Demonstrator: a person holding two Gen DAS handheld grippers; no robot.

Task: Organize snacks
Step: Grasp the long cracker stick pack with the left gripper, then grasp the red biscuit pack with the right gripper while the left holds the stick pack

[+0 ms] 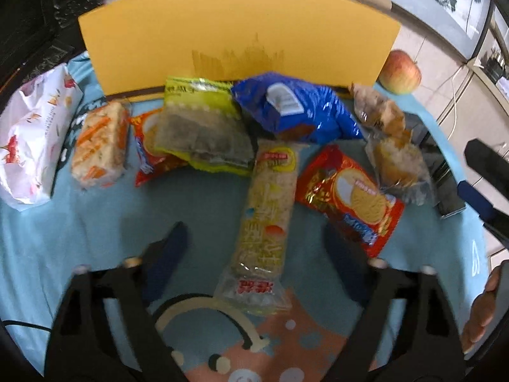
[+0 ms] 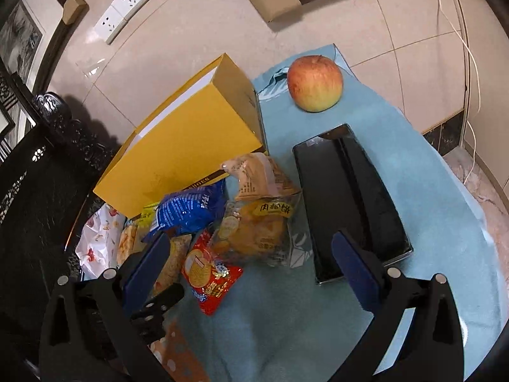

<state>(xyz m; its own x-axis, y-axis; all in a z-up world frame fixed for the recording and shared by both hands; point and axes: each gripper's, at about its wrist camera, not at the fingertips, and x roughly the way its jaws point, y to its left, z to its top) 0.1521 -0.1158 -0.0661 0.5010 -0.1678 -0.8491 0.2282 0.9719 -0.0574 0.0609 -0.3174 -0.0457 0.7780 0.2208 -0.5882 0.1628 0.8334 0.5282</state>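
Several snack packs lie on a light blue cloth [image 1: 79, 238] in front of an upright yellow box [image 1: 238, 41]. My left gripper [image 1: 257, 250] is open, its blue pads on either side of a long yellow cracker pack [image 1: 267, 203] without touching it. Around it lie a red biscuit pack [image 1: 350, 197], a green pack [image 1: 203, 127], a blue bag [image 1: 292, 108] and an orange-and-white pack [image 1: 98, 146]. My right gripper [image 2: 251, 258] is open above the red biscuit pack [image 2: 206, 273] and a clear-wrapped bun pack [image 2: 257, 229], holding nothing.
A white floral bag [image 1: 31, 140] lies at the far left. An apple [image 2: 315, 82] sits at the back right, and a flat black box [image 2: 346, 197] lies right of the snacks. A second bun pack [image 2: 257, 172] leans by the yellow box [image 2: 191, 146]. The wall stands close behind.
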